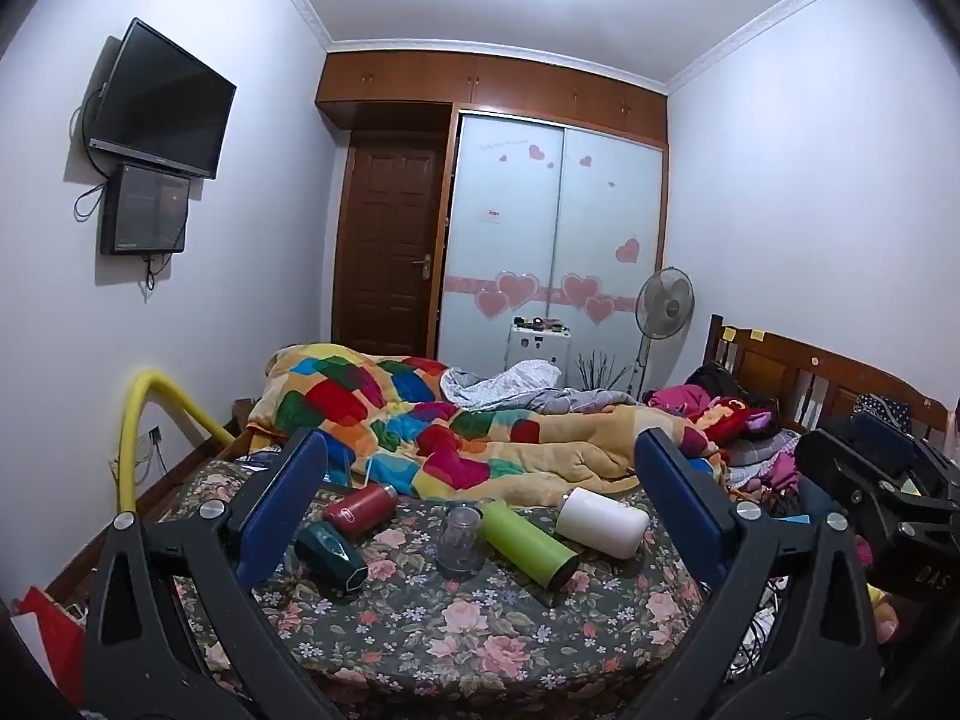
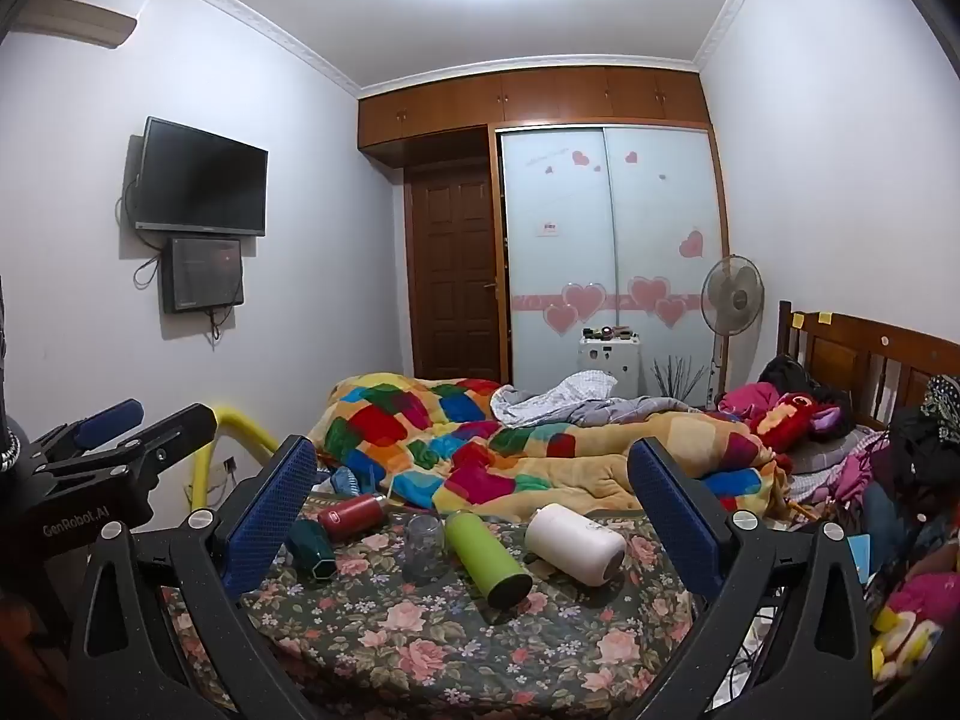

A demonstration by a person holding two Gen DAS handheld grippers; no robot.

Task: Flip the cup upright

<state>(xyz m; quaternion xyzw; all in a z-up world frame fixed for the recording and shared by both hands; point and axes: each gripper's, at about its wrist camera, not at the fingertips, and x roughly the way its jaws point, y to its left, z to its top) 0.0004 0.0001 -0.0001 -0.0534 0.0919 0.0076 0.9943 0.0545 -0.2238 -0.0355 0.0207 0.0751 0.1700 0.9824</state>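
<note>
Left wrist view: the left gripper [image 1: 480, 468] has its blue-padded fingers [image 1: 282, 504] spread wide, gripping nothing. Between them, at frame centre, the clear glass cup [image 1: 460, 537] stands on the floral bedspread [image 1: 456, 630], beside the lime-green cylindrical bottle [image 1: 528, 543].

Right wrist view: the right gripper [image 2: 474, 468] likewise gapes wide and empty; the cup [image 2: 425, 546] stands left of centre.

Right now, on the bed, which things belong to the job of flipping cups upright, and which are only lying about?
For the job:
red bottle, on its side
dark green cup, on its side
green bottle, on its side
white cup, on its side
clear glass jar, standing

Lying about:
patchwork quilt
red plush toy
standing fan
</note>
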